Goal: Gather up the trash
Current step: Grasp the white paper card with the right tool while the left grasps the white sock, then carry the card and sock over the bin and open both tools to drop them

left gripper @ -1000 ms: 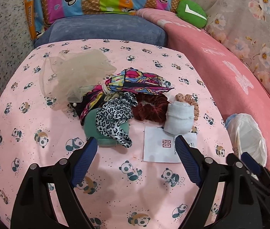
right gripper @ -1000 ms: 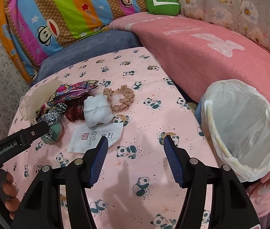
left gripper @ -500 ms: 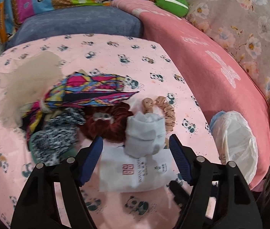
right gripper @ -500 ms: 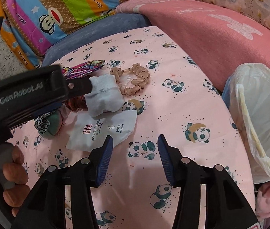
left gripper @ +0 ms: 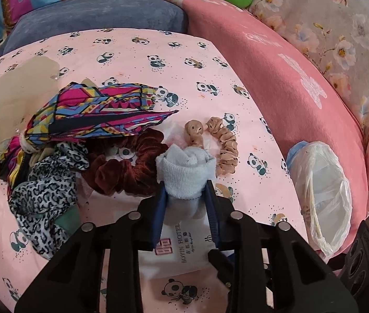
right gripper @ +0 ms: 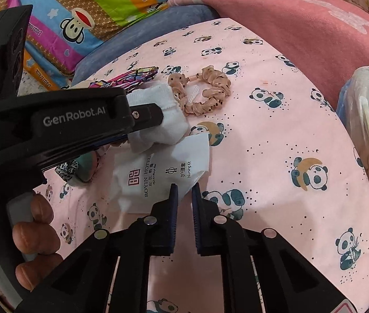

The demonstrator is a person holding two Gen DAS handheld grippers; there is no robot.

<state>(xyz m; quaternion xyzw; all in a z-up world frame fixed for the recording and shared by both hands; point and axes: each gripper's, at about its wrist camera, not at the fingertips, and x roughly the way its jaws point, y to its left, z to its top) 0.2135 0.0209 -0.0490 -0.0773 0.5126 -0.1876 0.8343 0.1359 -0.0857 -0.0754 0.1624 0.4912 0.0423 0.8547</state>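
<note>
Left wrist view: our left gripper (left gripper: pixel 185 193) is pinching the rolled white sock (left gripper: pixel 185 170), which looks like it's sitting on the panda sheet (left gripper: pixel 137 52) beside the maroon scrunchie (left gripper: pixel 124 167). The lined trash bin (left gripper: pixel 325 195) sits well off to the right; we can't tell if anything's inside.

Right wrist view: our right gripper (right gripper: pixel 184 195) has its fingers nearly together on a corner of the white hotel packet (right gripper: pixel 158 174). So nothing's visibly binned, both grabs look just started.

Fuzzy knit cloth sock (left gripper: pixel 184 174), plush velvet scrunchie (left gripper: pixel 122 172), smooth matt paper packet (right gripper: pixel 158 174), thin crinkly plastic bin liner (left gripper: pixel 325 193)
</note>
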